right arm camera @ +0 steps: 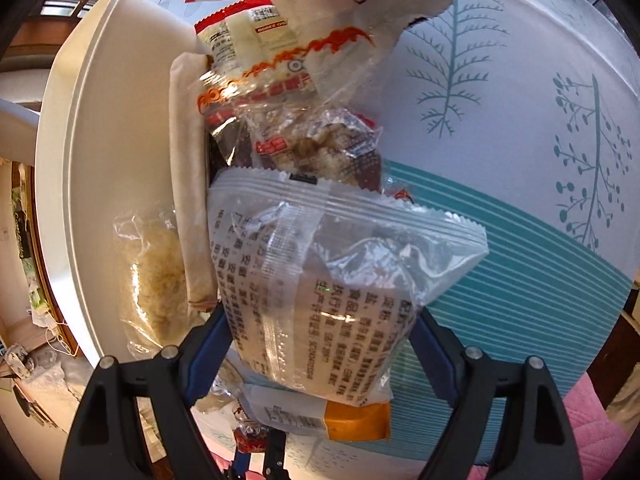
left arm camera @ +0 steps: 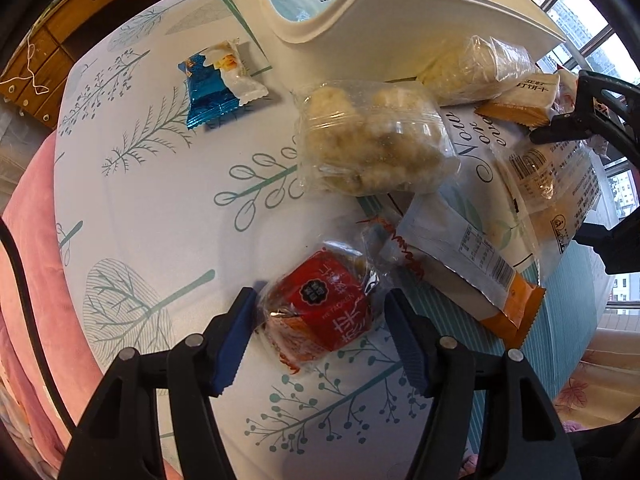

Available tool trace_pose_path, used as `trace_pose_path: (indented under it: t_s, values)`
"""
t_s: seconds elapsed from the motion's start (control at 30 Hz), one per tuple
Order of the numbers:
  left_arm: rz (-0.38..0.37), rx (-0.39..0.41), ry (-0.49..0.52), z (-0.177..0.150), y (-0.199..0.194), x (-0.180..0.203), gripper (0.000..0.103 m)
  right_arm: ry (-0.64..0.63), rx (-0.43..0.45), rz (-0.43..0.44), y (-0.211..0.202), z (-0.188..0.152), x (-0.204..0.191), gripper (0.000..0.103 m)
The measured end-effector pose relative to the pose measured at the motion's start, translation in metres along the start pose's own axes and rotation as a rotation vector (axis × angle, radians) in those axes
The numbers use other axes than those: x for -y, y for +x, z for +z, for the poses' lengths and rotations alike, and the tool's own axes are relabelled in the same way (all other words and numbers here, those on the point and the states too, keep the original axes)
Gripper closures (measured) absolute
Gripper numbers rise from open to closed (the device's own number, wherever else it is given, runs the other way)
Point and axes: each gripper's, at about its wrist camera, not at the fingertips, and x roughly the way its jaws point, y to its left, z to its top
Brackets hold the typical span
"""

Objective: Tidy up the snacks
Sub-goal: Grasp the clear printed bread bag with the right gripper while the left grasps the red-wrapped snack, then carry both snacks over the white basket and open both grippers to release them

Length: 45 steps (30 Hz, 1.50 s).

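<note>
On the surface, covered with a white cloth printed with teal trees, a white tray stands at the far edge. Snack packets lie in a loose pile against the tray's near wall.

The clear bag of pale round snacks lies just in front of the tray. A second clear bag of pale snacks leans on the tray wall. A white packet with an orange end lies flat toward the right side of the surface. A blue and white candy packet lies apart from the pile, toward the left side.

The left tool has its fingers apart, one on each side of a red-labelled packet resting on the surface; contact cannot be confirmed.

The right tool is closed on a clear printed packet, which is held beside the tray, above the other packets.
</note>
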Motion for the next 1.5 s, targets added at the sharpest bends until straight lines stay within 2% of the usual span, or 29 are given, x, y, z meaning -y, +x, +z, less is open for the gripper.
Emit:
trace_pose_path:
  t_s: [0.23,0.4,0.77,1.1,1.23,1.37,1.5]
  values:
    - [-0.008,0.012,-0.015,0.002,0.001,-0.001,0.045,-0.030,-0.009,-0.008,-0.001,-0.005,-0.022,0.025]
    - [-0.029,0.018,-0.025,-0.003,-0.003,-0.005,0.049,-0.027,-0.027,0.012,0.001,-0.011,-0.020,0.029]
    - [-0.030,0.043,-0.049,-0.022,-0.019,-0.010,0.052,-0.067,-0.031,0.044,-0.008,-0.037,-0.022,0.030]
    - [-0.039,0.104,-0.119,-0.047,-0.058,-0.036,0.052,-0.207,0.002,0.078,-0.026,-0.086,-0.034,0.030]
    - [-0.040,0.080,-0.138,-0.054,-0.078,-0.061,0.052,-0.279,0.004,0.091,-0.029,-0.111,-0.042,0.030]
    - [-0.058,0.092,-0.154,-0.056,-0.101,-0.076,0.052,-0.350,-0.005,0.098,-0.039,-0.126,-0.051,0.030]
    - [-0.031,0.097,-0.157,-0.057,-0.120,-0.081,0.052,-0.426,-0.013,0.105,-0.045,-0.137,-0.067,0.030]
